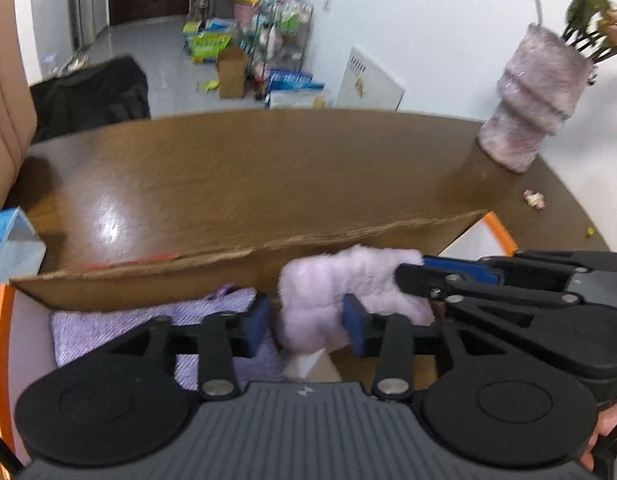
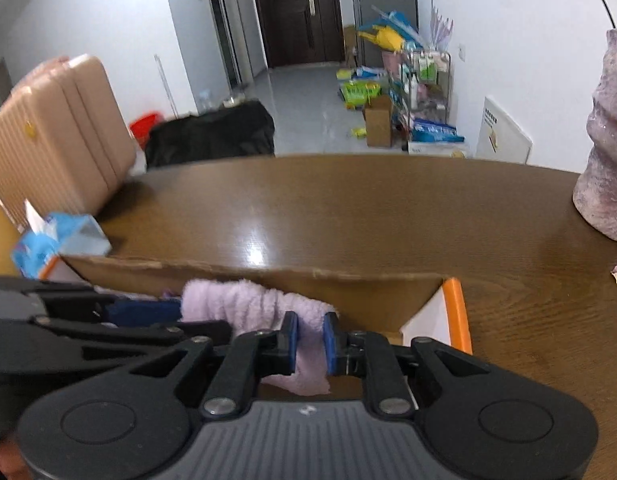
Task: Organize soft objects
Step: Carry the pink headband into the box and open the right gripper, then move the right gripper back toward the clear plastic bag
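Observation:
A fluffy light-purple cloth (image 1: 340, 284) hangs over an open cardboard box (image 1: 156, 276) with orange-edged flaps. My left gripper (image 1: 306, 320) is open, its blue pads on either side of the cloth's hanging end. My right gripper (image 2: 310, 342) is shut on the other end of the same cloth (image 2: 252, 300), and it shows in the left wrist view (image 1: 412, 270) coming in from the right. A folded purple woven cloth (image 1: 120, 332) lies inside the box at the left.
The box stands on a brown wooden table (image 2: 348, 208). A fuzzy purple vase (image 1: 532, 96) with flowers stands at the table's right. A blue tissue pack (image 2: 56, 240) lies left of the box. A tan suitcase (image 2: 56, 132) stands beyond the table's left edge.

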